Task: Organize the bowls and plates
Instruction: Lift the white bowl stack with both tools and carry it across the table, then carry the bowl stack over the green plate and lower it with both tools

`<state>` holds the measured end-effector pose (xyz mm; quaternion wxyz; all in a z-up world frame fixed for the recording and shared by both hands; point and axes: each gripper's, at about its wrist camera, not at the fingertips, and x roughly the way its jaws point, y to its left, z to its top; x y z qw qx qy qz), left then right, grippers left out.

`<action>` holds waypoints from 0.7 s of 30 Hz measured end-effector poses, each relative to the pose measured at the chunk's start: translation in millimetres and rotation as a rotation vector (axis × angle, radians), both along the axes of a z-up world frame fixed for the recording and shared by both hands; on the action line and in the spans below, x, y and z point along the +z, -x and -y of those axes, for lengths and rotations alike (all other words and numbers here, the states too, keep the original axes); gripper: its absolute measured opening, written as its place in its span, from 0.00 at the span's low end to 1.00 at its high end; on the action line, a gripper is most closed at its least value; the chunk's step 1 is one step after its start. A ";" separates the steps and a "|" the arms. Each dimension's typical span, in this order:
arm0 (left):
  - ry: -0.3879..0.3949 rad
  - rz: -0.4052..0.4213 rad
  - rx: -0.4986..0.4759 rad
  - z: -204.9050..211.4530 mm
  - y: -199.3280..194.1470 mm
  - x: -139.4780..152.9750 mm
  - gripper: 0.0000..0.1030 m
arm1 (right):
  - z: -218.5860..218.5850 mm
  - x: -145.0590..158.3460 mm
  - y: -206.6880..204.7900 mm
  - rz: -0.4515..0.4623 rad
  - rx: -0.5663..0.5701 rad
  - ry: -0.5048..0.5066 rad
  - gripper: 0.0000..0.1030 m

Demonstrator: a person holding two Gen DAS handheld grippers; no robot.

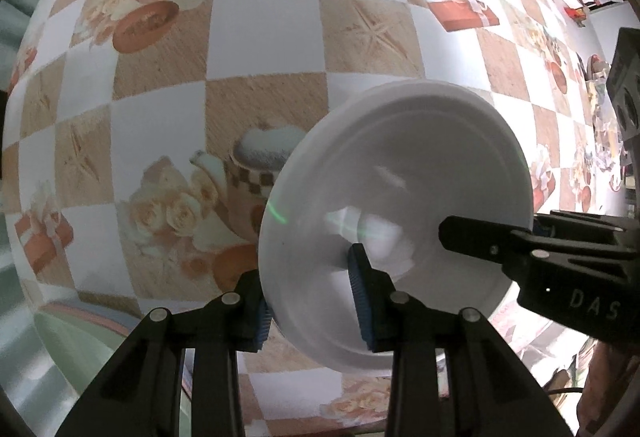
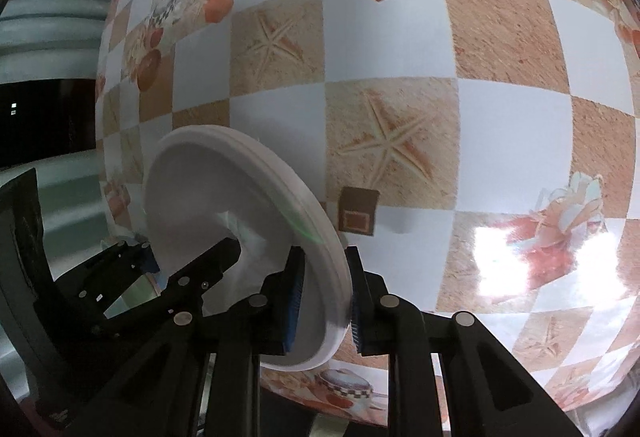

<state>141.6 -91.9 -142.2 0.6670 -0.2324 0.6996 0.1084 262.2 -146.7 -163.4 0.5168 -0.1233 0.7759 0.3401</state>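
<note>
Here a table (image 1: 264, 49) wears a shiny checked cloth of white and sandy squares, with starfish, roses and orange gift boxes on it; to its left the room is dim. A white plate (image 1: 420, 165) is tilted on its edge above the cloth. The left gripper (image 1: 312, 297) pinches the plate's near rim between blue pads. The right gripper (image 2: 324, 301) pinches its rim too.

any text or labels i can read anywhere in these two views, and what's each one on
"DAS": pale raised letters on the black body of the right gripper, at the left wrist view's right edge; it may run on out of frame.
Marks on the black body of the left gripper in the right wrist view: too small to read.
Patterned tablecloth: pictures only.
</note>
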 end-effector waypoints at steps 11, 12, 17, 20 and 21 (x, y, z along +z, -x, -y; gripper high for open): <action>-0.011 -0.007 0.093 30.7 18.3 17.8 0.36 | 9.1 10.9 -0.6 -0.018 0.118 -0.011 0.23; -0.012 -0.005 0.094 32.0 20.8 20.1 0.36 | 9.0 12.6 0.3 -0.013 0.126 -0.011 0.23; -0.005 0.013 0.090 40.4 40.4 35.9 0.36 | 7.4 26.6 11.3 0.041 0.147 -0.016 0.23; -0.006 0.026 0.067 44.0 50.1 42.0 0.36 | 5.9 32.0 24.6 0.077 0.154 -0.010 0.25; -0.004 0.028 0.062 43.9 54.6 42.8 0.36 | 4.1 32.5 29.7 0.083 0.152 -0.007 0.25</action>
